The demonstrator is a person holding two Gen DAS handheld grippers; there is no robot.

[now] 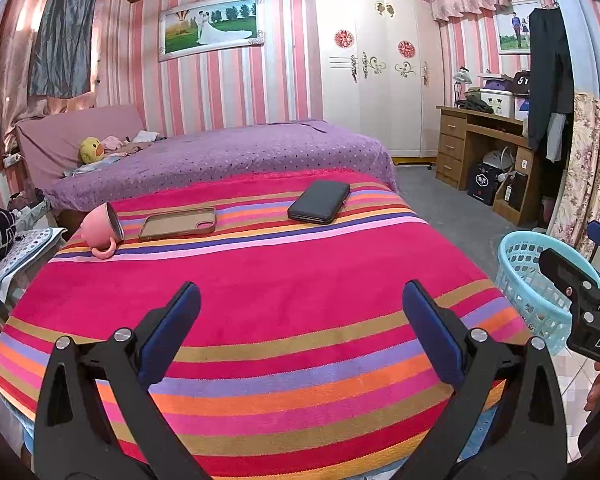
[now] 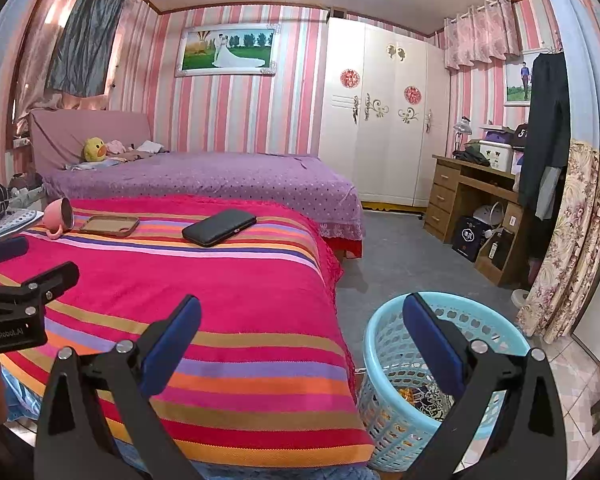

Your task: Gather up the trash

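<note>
Hovering above a table draped in a bright pink cloth with orange, purple and gold stripes point(image 1: 260, 304), the left gripper point(image 1: 300, 332) holds its two blue-padded black fingers spread wide with nothing between them. The right gripper point(image 2: 302, 340) is likewise spread wide and empty, one finger over the cloth's right edge and the other over a light blue perforated plastic basket point(image 2: 384, 364) that stands on the floor just beside the table. Inside the basket lie crumpled wrappers point(image 2: 422, 398), dark and orange, too small to read. At the far end of the cloth, a pink mug point(image 1: 100, 230) lies tipped on its side, beside a brown phone case point(image 1: 178, 223) lying open side up, and further right a black rectangular wallet-like case point(image 1: 320, 201) lies flat. The right wrist view shows white lettering reading "GenRobot.AI" on the body of the left gripper, and the left wrist view shows the letters "DAS" on the right gripper, cut off by the frame edge. Behind the table stands a bed under a purple dotted cover point(image 2: 204, 178).
</note>
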